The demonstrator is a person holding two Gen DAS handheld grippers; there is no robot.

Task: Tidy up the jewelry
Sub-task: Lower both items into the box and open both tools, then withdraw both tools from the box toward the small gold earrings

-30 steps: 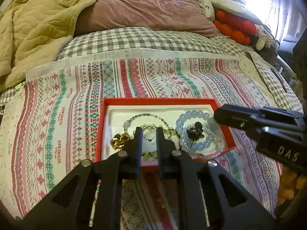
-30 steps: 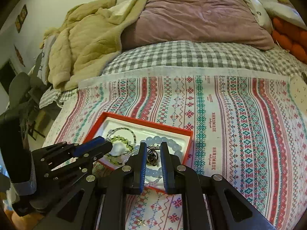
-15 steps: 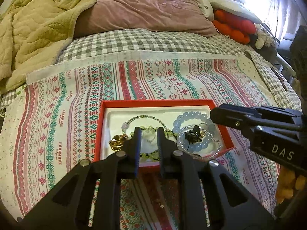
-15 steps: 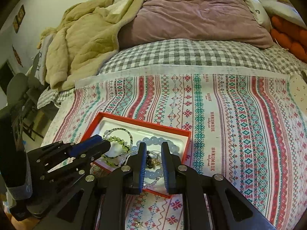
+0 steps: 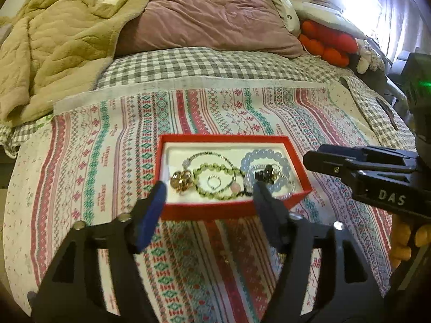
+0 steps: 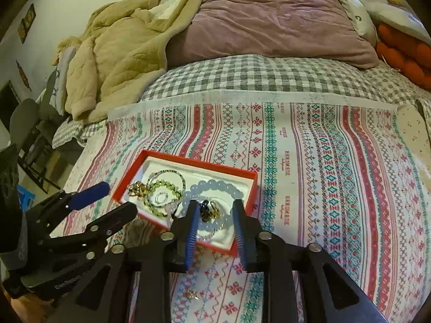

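Observation:
A red jewelry box (image 5: 229,211) (image 6: 186,160) with a white lining lies on the striped cloth. In it are a gold piece (image 5: 181,180), a green bead bracelet (image 5: 215,171) around a small ring (image 5: 213,182), a pale blue bead bracelet (image 5: 265,154) (image 6: 215,185) and a dark brooch (image 5: 265,173) (image 6: 207,210). My left gripper (image 5: 208,191) is open and empty, just in front of the box. My right gripper (image 6: 214,210) is open over the box's near right corner, its fingers either side of the brooch.
A small gold item (image 6: 191,294) lies on the striped cloth (image 6: 323,188) in front of the box. A tan blanket (image 5: 54,53), a mauve duvet (image 5: 210,16) and an orange cushion (image 5: 326,40) lie at the far end of the bed.
Both grippers have gone from shut to open. The ring now lies in the green bracelet and the brooch on the blue one. Both grippers have drawn back a little.

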